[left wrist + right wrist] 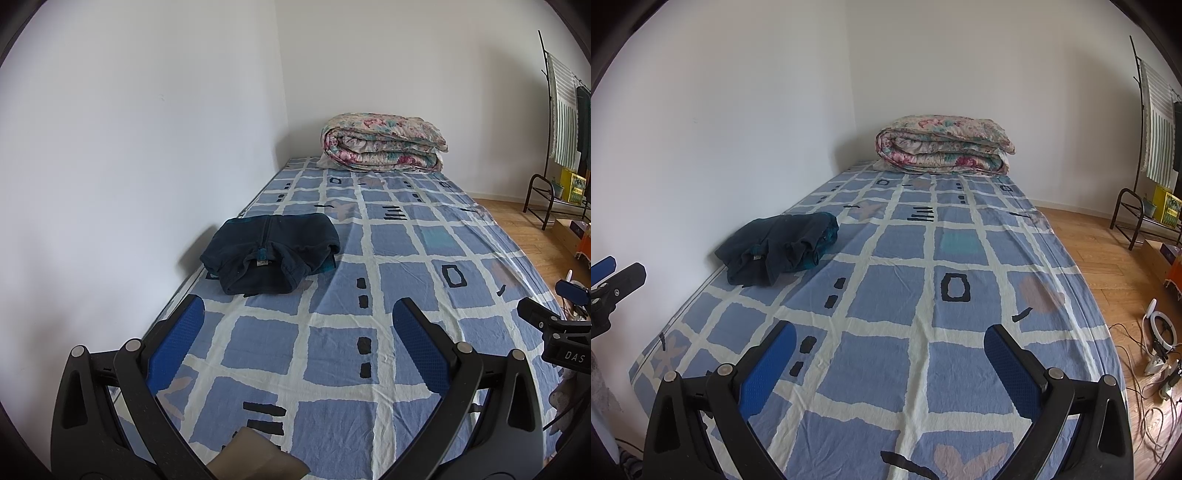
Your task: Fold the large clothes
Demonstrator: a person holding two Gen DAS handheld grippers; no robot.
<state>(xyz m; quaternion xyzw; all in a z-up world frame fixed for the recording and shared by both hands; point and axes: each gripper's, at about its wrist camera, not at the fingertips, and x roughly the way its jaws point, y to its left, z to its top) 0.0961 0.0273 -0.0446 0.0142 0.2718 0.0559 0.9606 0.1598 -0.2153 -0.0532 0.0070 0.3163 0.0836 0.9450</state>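
Observation:
A dark navy garment (269,253) lies folded in a compact bundle on the blue checked bed sheet (369,295), close to the left wall; it also shows in the right wrist view (779,251). My left gripper (299,314) is open and empty, hovering above the near part of the bed, short of the garment. My right gripper (890,339) is open and empty above the near end of the bed, to the right of the garment. The right gripper's tip shows at the left wrist view's right edge (554,325); the left gripper's tip shows at the right wrist view's left edge (617,280).
A folded floral quilt (384,146) sits at the far end of the bed against the wall. A clothes rack (561,110) with hanging cloth and a low shelf stand at right on the wooden floor (1108,266). Cables and a ring light (1160,328) lie on the floor.

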